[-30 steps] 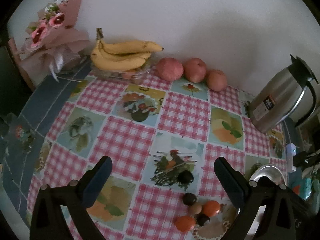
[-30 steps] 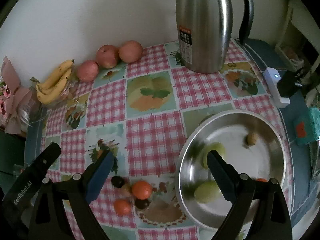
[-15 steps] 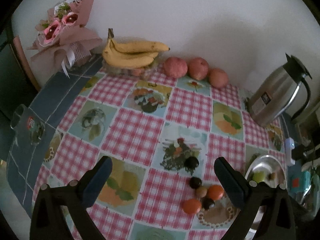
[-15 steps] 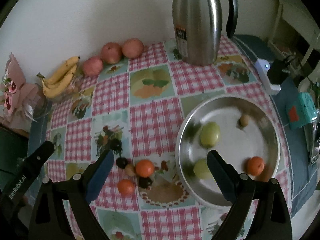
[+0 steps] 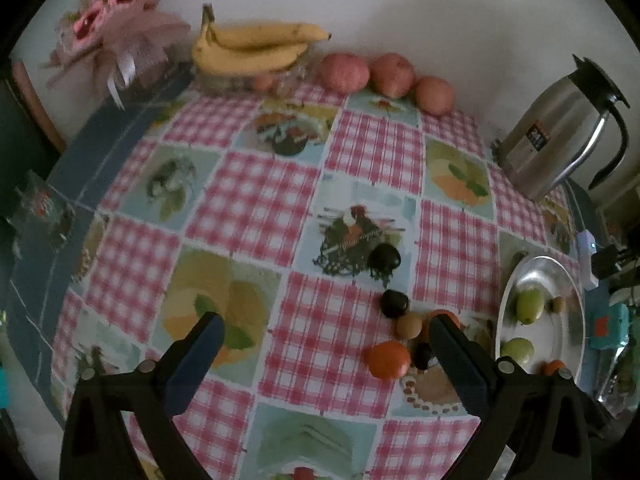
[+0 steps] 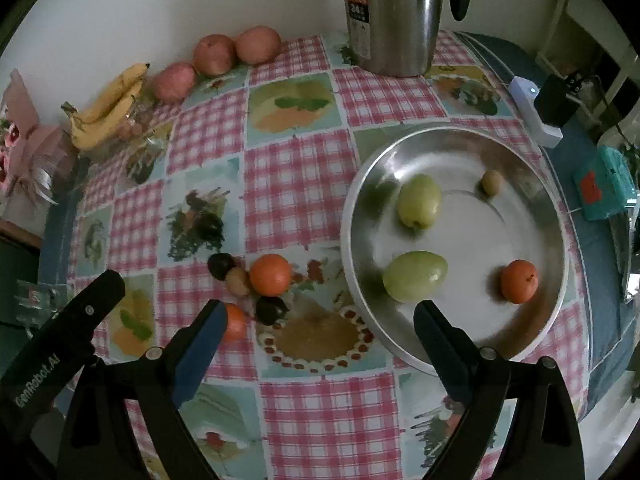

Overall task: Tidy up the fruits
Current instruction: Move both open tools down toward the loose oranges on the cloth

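Observation:
A steel bowl point(image 6: 556, 224) holds two green fruits point(image 6: 419, 199), a small brown fruit point(image 6: 491, 182) and an orange point(image 6: 519, 281). Left of it on the checked cloth lie two oranges point(image 6: 270, 274), dark plums point(image 6: 221, 265) and a small tan fruit point(image 6: 238, 280). The same cluster shows in the left wrist view point(image 5: 388, 359), with the bowl point(image 5: 576, 300) to its right. My left gripper point(image 5: 324, 326) is open above the cloth. My right gripper point(image 6: 316, 312) is open above the bowl's near-left rim. Both are empty.
Bananas point(image 5: 256, 46) and three red apples point(image 5: 386, 74) line the back wall. A steel thermos jug point(image 6: 394, 16) stands behind the bowl. A pink bouquet point(image 5: 112, 32) is at the back left. A white power strip point(image 6: 534, 110) and a teal box point(image 6: 604, 188) lie at the right.
Both grippers have pulled back and risen, so more of the table shows. The right gripper shifted so the whole bowl is in view. No fruit moved.

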`<state>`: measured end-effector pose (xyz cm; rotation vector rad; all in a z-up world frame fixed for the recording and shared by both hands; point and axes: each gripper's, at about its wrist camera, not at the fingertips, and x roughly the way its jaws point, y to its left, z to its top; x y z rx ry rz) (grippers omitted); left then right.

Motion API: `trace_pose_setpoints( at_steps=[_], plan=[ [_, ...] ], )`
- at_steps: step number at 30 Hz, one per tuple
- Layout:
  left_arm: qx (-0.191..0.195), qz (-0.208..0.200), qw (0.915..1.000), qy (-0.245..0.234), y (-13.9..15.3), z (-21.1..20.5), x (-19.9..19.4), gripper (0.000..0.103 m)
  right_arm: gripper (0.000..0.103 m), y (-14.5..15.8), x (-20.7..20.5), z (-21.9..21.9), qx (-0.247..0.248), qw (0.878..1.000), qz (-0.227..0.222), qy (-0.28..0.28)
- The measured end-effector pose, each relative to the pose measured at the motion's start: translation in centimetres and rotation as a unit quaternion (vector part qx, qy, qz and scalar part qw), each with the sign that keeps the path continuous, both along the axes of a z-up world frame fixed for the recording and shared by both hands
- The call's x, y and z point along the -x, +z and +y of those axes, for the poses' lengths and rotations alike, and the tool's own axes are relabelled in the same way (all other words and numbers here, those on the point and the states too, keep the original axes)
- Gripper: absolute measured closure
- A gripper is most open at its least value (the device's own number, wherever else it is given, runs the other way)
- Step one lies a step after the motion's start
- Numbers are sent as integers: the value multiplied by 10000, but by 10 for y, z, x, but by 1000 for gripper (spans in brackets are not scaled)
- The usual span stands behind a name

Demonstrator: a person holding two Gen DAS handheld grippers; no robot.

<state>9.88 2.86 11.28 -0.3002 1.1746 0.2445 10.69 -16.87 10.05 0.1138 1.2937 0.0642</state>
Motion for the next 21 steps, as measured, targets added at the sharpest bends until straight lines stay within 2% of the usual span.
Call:
trace_pose_setpoints(
  at_steps=[6,11,13,15,21],
  plan=[
    [281,135,9995,95,-14,5,-3,0,9,-16,-2,4,-111,9998,162,74],
    [360,181,9991,147,-18,6,-5,0,10,-16,-4,10,-178,9997,54,186],
    [395,223,9988,184,-21,8,-7,1,14,-16,-5,13,-184,9996,0,229],
    [466,303,9982,235,-28,10,-9,1,25,-18,-6,17,-205,9994,-2,294],
    [696,536,9957,280,-50,11,-14,1,36,-35,-11,25,-358,9985,116,401]
  ],
)
